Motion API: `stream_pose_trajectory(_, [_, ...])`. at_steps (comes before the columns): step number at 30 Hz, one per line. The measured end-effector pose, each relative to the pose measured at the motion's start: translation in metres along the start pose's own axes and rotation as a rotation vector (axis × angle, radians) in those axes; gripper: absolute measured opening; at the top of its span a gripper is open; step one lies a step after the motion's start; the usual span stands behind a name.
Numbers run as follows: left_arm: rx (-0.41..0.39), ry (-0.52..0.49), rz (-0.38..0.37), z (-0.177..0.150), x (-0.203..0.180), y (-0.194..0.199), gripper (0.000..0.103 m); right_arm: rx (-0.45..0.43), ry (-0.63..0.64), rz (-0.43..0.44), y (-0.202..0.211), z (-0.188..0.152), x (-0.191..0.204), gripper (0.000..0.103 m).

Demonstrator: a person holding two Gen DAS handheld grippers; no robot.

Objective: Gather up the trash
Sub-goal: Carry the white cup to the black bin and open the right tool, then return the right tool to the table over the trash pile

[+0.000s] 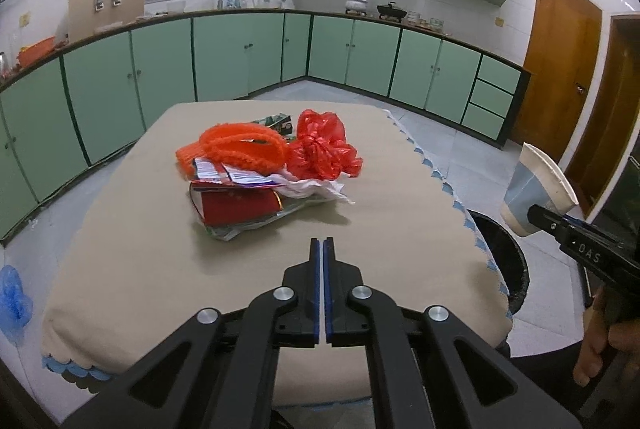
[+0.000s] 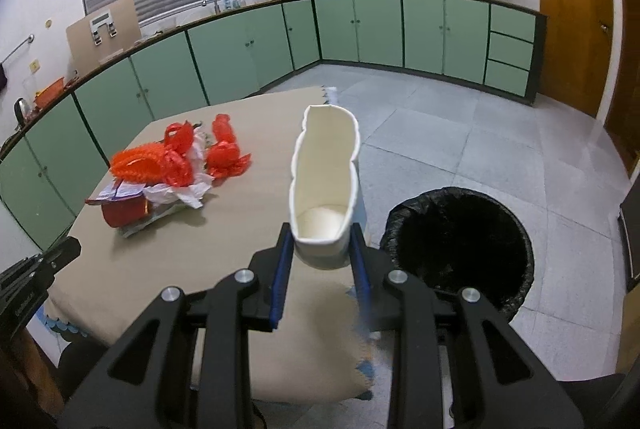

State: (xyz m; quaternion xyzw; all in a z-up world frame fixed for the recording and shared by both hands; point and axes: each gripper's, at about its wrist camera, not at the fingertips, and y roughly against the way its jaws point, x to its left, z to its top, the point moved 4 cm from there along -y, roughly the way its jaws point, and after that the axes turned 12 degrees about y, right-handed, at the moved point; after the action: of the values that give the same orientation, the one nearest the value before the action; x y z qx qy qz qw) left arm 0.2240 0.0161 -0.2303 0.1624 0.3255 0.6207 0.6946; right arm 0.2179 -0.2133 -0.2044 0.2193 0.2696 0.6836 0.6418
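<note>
A squashed white and blue paper cup (image 2: 324, 165) is pinched near its base by my right gripper (image 2: 322, 229), which holds it tilted above the table's right edge. The left wrist view shows the same cup (image 1: 528, 185) at the far right, beside the bin. My left gripper (image 1: 322, 241) hovers over the near part of the table with its jaws almost together and nothing between them. A pile of trash (image 1: 260, 181) lies in the middle of the table: an orange fuzzy piece, a red plastic bag, a red carton, wrappers and crumpled white paper.
A round bin with a black liner (image 2: 400, 213) stands on the tiled floor right of the beige-covered table (image 2: 240, 229). Green cabinets run along the walls. A blue bag (image 1: 14, 301) lies on the floor at left. A person's hand (image 1: 600, 341) grips the right tool.
</note>
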Motion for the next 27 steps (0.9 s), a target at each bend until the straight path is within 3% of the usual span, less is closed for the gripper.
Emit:
stream_pose_trajectory(1, [0.000, 0.001, 0.003, 0.000, 0.000, -0.001, 0.010, 0.004, 0.002, 0.001, -0.001, -0.001, -0.002, 0.027])
stream_pose_trajectory(5, [0.006, -0.003, 0.013, -0.001, 0.001, -0.004, 0.010, 0.004, -0.002, -0.014, -0.001, -0.007, -0.011, 0.027])
stream_pose_trajectory(8, [0.009, -0.002, 0.017, -0.001, 0.002, -0.006, 0.021, 0.009, -0.003, -0.036, -0.002, -0.013, -0.021, 0.027])
stream_pose_trajectory(11, [-0.001, -0.003, 0.023, -0.001, 0.000, -0.008, 0.038, 0.019, -0.026, -0.068, -0.004, -0.017, -0.039, 0.027])
stream_pose_trajectory(13, [-0.006, 0.004, 0.025, -0.001, -0.003, -0.009, 0.060, 0.029, -0.040, -0.093, -0.008, -0.020, -0.054, 0.027])
stream_pose_trajectory(14, [-0.009, 0.004, 0.020, 0.000, -0.006, -0.010, 0.063, 0.038, -0.051, -0.108, -0.012, -0.023, -0.064, 0.027])
stream_pose_trajectory(21, [0.004, -0.045, -0.005, -0.002, -0.034, -0.021, 0.075, 0.173, -0.073, -0.195, -0.074, -0.057, -0.141, 0.033])
stream_pose_trajectory(23, [0.008, -0.045, -0.004, -0.004, -0.038, -0.028, 0.078, 0.237, -0.074, -0.216, -0.104, -0.073, -0.161, 0.055])
stream_pose_trajectory(27, [0.033, -0.054, 0.005, -0.009, -0.043, -0.042, 0.078, 0.312, -0.069, -0.243, -0.139, -0.093, -0.185, 0.057])
